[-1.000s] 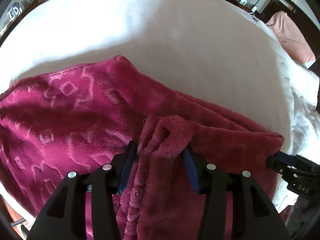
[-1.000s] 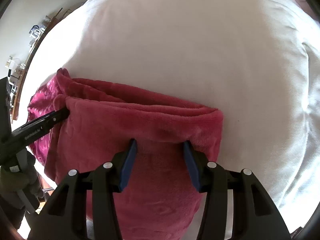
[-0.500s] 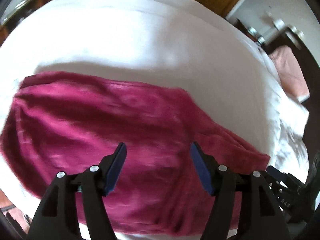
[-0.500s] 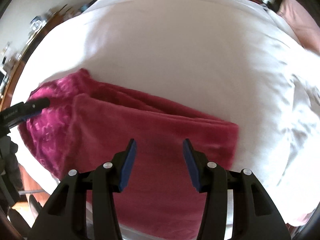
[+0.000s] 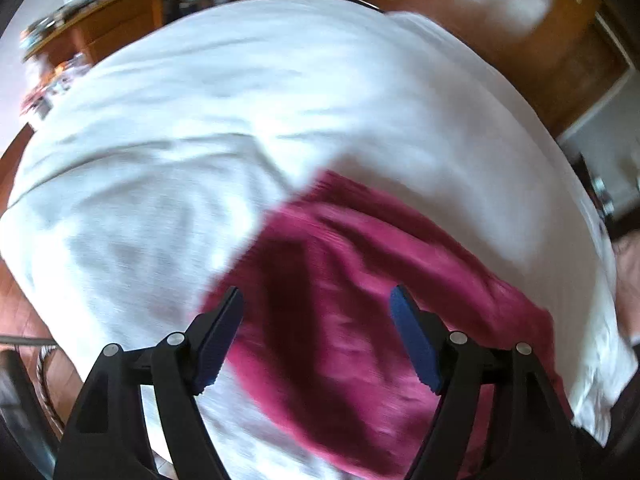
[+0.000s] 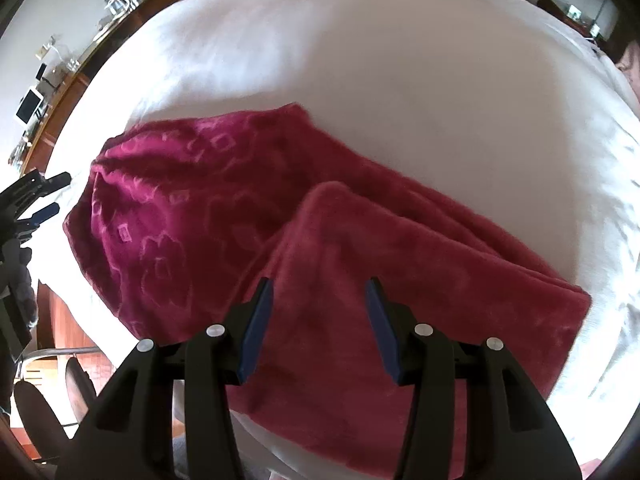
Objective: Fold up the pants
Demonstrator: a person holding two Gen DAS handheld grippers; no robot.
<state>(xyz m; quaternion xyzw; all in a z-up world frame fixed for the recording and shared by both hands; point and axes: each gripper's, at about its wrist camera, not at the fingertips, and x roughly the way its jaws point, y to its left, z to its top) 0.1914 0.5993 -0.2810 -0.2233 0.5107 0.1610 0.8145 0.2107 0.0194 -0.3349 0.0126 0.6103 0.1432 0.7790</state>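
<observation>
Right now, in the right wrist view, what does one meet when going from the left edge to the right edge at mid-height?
The left gripper with blue pads, open → the patterned magenta fleece pants → their plain folded-over layer → the white bed sheet.

Pants [image 6: 248, 216] crimson, paler embossed squares; bedsheet [image 6: 400, 80] white; pads [image 6: 254, 328] blue.

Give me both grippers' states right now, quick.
Left gripper: open, holding nothing, above the pants.
Right gripper: open, holding nothing.
</observation>
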